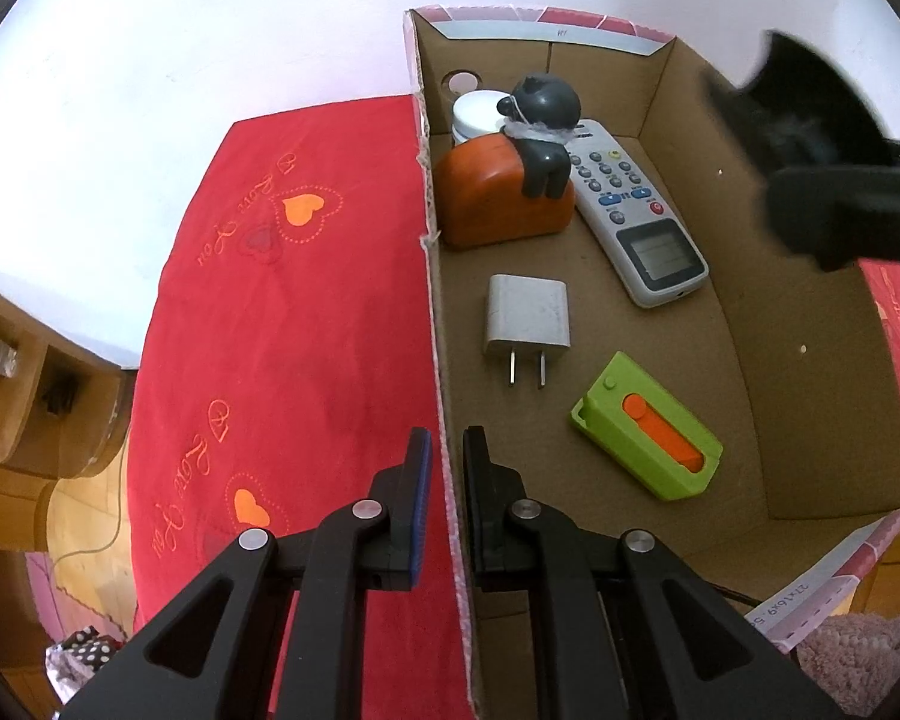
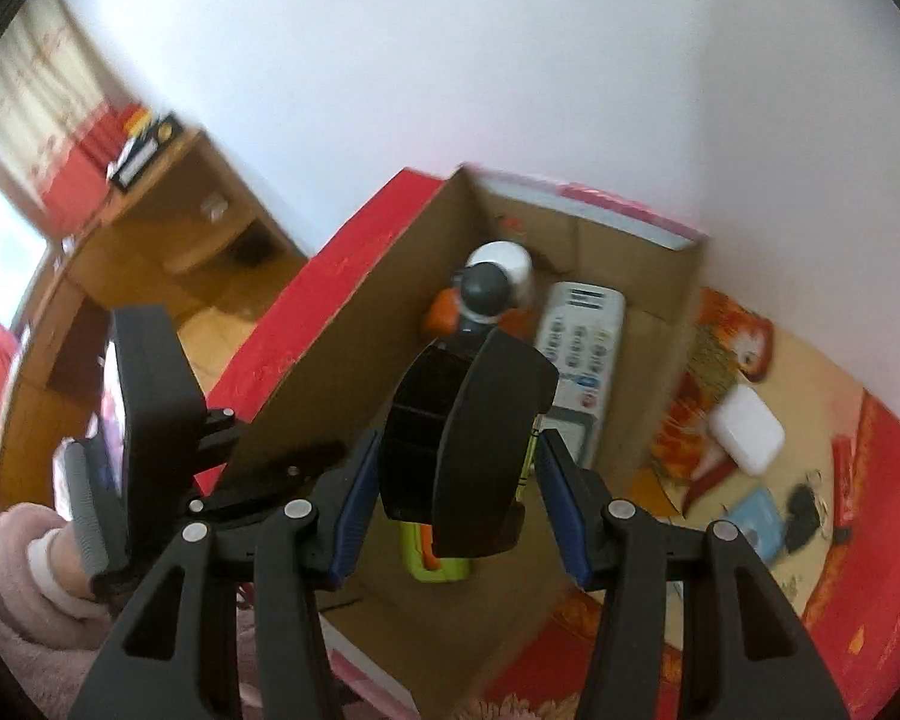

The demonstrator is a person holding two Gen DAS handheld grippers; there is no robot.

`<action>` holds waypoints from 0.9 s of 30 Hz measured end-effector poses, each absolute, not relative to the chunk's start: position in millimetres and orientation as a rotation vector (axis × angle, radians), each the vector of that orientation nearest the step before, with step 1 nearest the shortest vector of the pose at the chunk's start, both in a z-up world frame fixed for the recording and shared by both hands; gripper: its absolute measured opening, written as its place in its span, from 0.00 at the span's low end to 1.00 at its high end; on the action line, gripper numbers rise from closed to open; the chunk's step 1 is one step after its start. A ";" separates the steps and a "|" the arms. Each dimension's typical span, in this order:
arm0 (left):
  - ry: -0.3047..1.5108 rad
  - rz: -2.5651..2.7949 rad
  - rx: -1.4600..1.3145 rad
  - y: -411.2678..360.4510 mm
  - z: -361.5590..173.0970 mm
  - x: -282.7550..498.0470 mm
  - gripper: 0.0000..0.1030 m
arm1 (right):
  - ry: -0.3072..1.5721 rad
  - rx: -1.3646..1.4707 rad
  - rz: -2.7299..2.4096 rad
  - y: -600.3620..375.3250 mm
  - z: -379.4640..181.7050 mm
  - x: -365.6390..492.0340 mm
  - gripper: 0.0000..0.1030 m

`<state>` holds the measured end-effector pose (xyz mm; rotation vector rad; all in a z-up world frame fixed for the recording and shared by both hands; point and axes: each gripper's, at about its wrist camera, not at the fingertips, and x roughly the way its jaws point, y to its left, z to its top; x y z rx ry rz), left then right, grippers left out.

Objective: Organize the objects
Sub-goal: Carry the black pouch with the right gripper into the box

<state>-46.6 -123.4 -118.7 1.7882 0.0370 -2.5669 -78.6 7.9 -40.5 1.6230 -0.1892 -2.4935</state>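
Cardboard box [image 1: 744, 324]: left gripper [image 1: 447, 456] fingers clamp its side wall; right gripper [image 2: 450, 468] fingers grasp a black curved object [image 2: 468, 450] above it.

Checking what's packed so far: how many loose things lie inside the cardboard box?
5, though something may hide behind them: white jar in the far corner, orange block with grey figure, remote, charger, green case nearest.

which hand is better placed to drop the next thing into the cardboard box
Right. The right gripper holds a black curved plastic object between its jaws, above the open brown cardboard box. The left gripper is shut on the box's side wall, steadying it, so it is occupied.
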 end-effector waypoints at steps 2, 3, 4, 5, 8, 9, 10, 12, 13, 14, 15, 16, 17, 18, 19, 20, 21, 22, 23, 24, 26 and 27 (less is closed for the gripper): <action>0.039 -2.566 1.789 -125.4 -119.9 -48.4 0.11 | -0.156 1.664 -2.459 1.2 -49.8 -88.5 0.50; 0.042 -2.566 1.788 -125.5 -119.9 -48.3 0.11 | -0.149 1.684 -2.443 -1.3 -54.3 -93.4 0.50; 0.046 -2.564 1.788 -126.4 -119.9 -48.1 0.11 | -0.135 1.715 -2.417 -3.5 -61.4 -99.6 0.50; 0.050 -2.562 1.789 -126.6 -119.8 -47.3 0.11 | -0.124 1.739 -2.406 -3.9 -64.9 -103.6 0.50; 0.048 -2.564 1.786 -125.7 -119.2 -46.1 0.11 | -0.081 1.811 -2.359 -4.3 -75.3 -114.7 0.50; 0.049 -2.565 1.784 -125.6 -119.1 -46.3 0.11 | -0.073 1.823 -2.352 -4.8 -79.3 -117.8 0.50; 0.049 -2.566 1.783 -125.9 -118.9 -46.2 0.11 | -0.068 1.844 -2.332 -5.6 -84.4 -121.0 0.50; 0.048 -2.565 1.783 -125.4 -118.6 -46.3 0.11 | -0.057 1.869 -2.315 -7.4 -93.2 -127.3 0.50; 0.048 -2.565 1.782 -124.5 -118.3 -45.9 0.11 | -0.043 1.885 -2.305 -8.9 -97.6 -129.5 0.50; 0.050 -2.564 1.784 -124.2 -118.4 -45.9 0.11 | -0.031 1.896 -2.300 -10.1 -101.1 -131.0 0.50; 0.048 -2.565 1.784 -124.3 -118.4 -45.4 0.11 | -0.022 1.906 -2.296 -10.9 -103.7 -131.8 0.50; 0.049 -2.564 1.785 -123.4 -118.2 -45.4 0.11 | -0.004 1.917 -2.295 -12.8 -109.0 -133.7 0.50; 0.047 -2.566 1.784 -121.8 -116.8 -43.6 0.11 | 0.011 1.924 -2.297 -14.2 -111.9 -134.0 0.50; 0.047 -2.565 1.784 -121.6 -116.7 -43.6 0.11 | 0.025 1.930 -2.297 -13.9 -111.6 -134.0 0.50; 0.049 -2.565 1.785 -121.6 -116.6 -43.7 0.11 | 0.033 1.936 -2.297 -14.9 -114.0 -134.1 0.50; 0.049 -2.565 1.784 -121.7 -116.7 -43.7 0.11 | 0.035 1.939 -2.294 -15.3 -115.3 -133.7 0.50; 0.048 -2.565 1.784 -121.6 -116.7 -43.8 0.11 | 0.036 1.942 -2.290 -15.7 -117.2 -133.8 0.50; 0.049 -2.565 1.784 -121.6 -116.8 -43.8 0.11 | 0.037 1.944 -2.289 -15.6 -118.1 -133.7 0.50; 0.049 -2.565 1.784 -121.3 -116.6 -43.7 0.11 | 0.041 1.945 -2.289 -15.6 -118.5 -133.4 0.50; 0.048 -2.566 1.784 -121.3 -116.5 -43.6 0.11 | 0.047 1.947 -2.290 -15.6 -118.5 -133.0 0.50; 0.048 -2.565 1.783 -121.1 -116.4 -43.9 0.11 | 0.057 1.941 -2.295 -15.8 -116.9 -132.3 0.50; 0.050 -2.565 1.783 -120.8 -116.4 -43.9 0.11 | 0.059 1.940 -2.296 -15.7 -117.7 -132.7 0.50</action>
